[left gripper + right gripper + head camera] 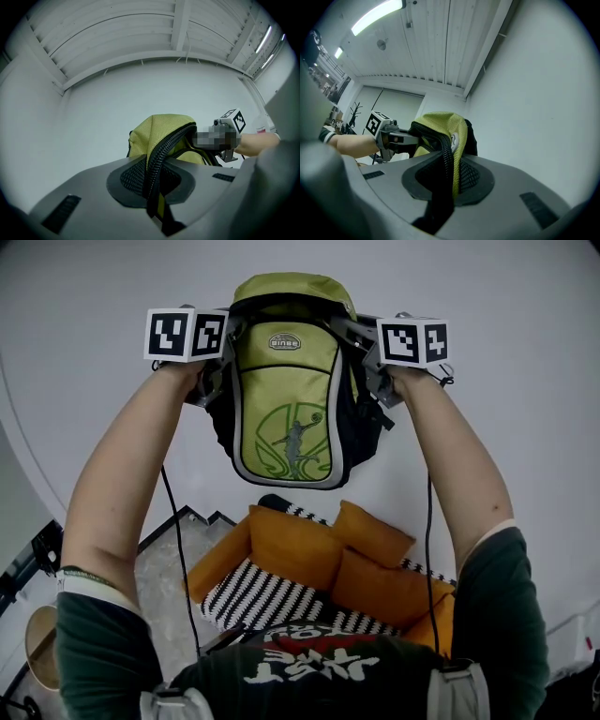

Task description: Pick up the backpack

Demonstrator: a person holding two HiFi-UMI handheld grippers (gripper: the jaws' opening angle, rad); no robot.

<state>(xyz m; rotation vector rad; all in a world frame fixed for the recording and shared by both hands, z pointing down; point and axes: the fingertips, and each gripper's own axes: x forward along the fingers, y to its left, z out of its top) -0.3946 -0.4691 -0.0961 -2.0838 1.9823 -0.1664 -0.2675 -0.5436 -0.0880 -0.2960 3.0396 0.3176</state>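
Note:
A green and black backpack (289, 390) hangs in the air in front of a white wall, held up between both grippers. My left gripper (225, 357) is shut on the backpack's left edge near the top. In the left gripper view the green mesh fabric and black zipper band (157, 164) run between the closed jaws. My right gripper (367, 354) is shut on the right edge, and the right gripper view shows the zipper band and green fabric (447, 173) pinched there. Each gripper view shows the other gripper (229, 129) (386, 136) at the bag's far side.
Below the backpack stands a sofa with orange cushions (323, 554) and a black-and-white striped seat (253, 601). A marble-look floor (164, 568) lies to its left. Cables (178, 549) hang from both grippers. The white wall (487, 409) is close behind the bag.

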